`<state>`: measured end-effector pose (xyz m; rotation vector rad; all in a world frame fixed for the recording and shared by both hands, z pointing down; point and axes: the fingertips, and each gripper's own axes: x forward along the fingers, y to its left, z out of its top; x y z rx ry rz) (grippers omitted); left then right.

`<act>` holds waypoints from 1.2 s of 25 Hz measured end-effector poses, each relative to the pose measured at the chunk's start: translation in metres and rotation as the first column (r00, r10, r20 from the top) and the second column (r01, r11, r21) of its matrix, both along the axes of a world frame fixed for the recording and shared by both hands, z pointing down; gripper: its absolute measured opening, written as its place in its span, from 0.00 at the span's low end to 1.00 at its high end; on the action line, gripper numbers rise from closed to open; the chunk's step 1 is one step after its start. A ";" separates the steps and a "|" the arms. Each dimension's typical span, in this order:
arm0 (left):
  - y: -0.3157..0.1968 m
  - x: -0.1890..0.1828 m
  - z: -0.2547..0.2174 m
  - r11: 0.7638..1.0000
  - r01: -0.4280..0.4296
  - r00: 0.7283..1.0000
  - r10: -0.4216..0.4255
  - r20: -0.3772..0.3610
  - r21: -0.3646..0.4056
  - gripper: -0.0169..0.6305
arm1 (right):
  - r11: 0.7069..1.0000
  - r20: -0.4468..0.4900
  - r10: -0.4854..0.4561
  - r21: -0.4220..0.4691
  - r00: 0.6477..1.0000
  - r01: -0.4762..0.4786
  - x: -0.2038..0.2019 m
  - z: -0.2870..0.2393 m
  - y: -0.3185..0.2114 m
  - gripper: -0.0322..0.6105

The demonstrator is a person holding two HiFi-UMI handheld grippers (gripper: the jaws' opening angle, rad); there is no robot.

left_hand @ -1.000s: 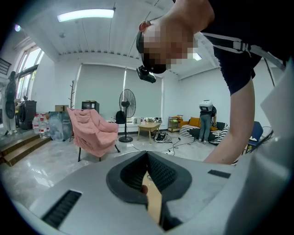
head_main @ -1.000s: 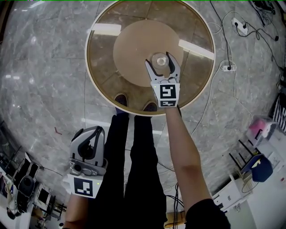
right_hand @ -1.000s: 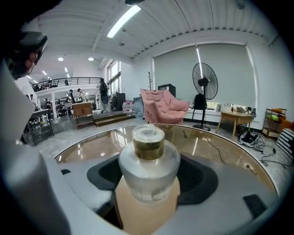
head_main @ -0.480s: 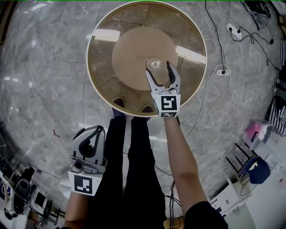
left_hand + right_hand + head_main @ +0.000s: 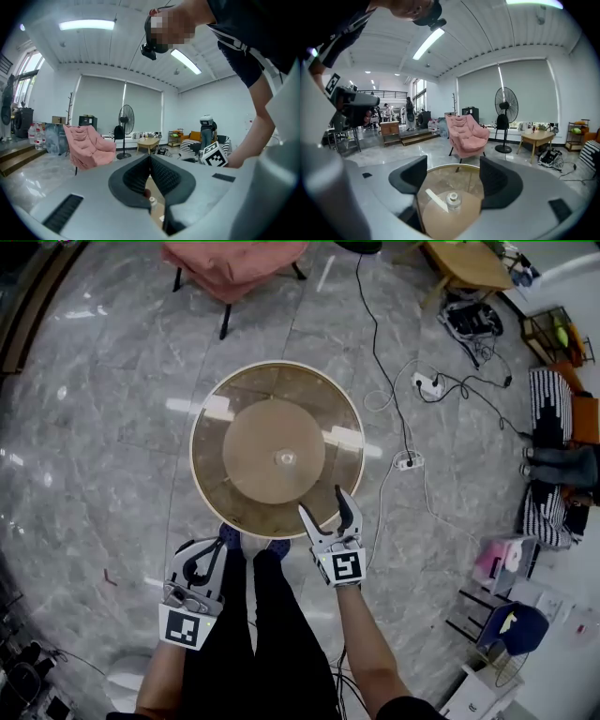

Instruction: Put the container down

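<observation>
Separation is the news here. A second ago the right claw [image 5: 321,501] sat wide open around the container [image 5: 286,457]; now it has drawn back to the lower right rim of the round glass worktop [image 5: 208,479], well apart from it. Its jaws are spread wide with nothing between them, which the right gripper view confirms. The container stands alone on the tan disc [image 5: 253,451] at the worktop's middle, so the put-down looks finished.

The left claw [image 5: 202,557] hangs low at lower left beside the person's legs [image 5: 248,634], jaws pressed together and holding nothing.

In the head view the container is only a small pale glint. The right gripper view shows it upright and capped [image 5: 452,200], but not its contents. The person's shoes are partly hidden under the worktop's rim.
</observation>
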<state>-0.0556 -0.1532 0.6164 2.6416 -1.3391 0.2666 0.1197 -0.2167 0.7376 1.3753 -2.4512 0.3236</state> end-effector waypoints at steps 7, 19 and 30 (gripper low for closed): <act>-0.004 0.001 -0.080 0.994 -0.093 0.995 0.091 0.032 0.059 0.06 | 0.998 0.002 0.014 0.066 1.000 -0.014 0.002 -0.124 0.016 0.57; 0.017 -0.001 -0.208 0.993 -0.022 1.000 0.023 -0.005 0.116 0.06 | 0.987 0.015 -0.049 0.156 0.999 0.046 -0.010 -0.288 0.060 0.57; -0.002 -0.006 -0.260 0.983 -0.005 0.999 0.012 -0.035 0.186 0.06 | 0.962 0.029 0.060 0.265 0.998 -0.065 0.023 -0.346 0.072 0.57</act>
